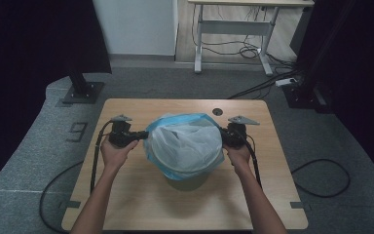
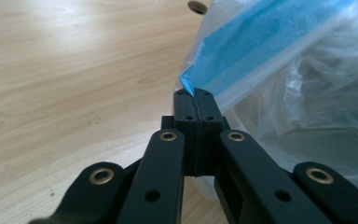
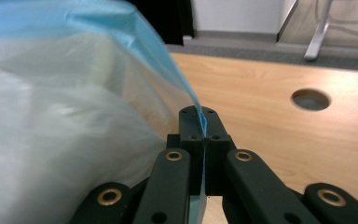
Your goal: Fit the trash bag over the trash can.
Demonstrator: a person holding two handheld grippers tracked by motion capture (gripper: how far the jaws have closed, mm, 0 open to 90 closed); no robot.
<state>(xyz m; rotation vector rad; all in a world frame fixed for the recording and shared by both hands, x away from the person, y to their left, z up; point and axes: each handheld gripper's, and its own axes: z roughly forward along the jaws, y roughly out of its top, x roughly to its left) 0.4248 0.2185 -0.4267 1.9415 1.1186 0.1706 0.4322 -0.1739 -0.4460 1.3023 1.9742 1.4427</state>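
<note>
Left gripper (image 2: 196, 100), right gripper (image 3: 200, 122) each clamped on bag (image 1: 185, 141) hem, stretching mouth over bin (image 1: 187, 171), mid-table (image 1: 141, 204).

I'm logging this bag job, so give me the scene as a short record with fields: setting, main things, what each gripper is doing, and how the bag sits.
setting: wooden table, person's forearms reaching in from the near edge
main things: bin with a blue-rimmed plastic bag over it
left gripper: shut on the bag's blue rim
right gripper: shut on the blue rim at the opposite side
bag state: spread wide between the two grippers, draped over the bin's top
</note>
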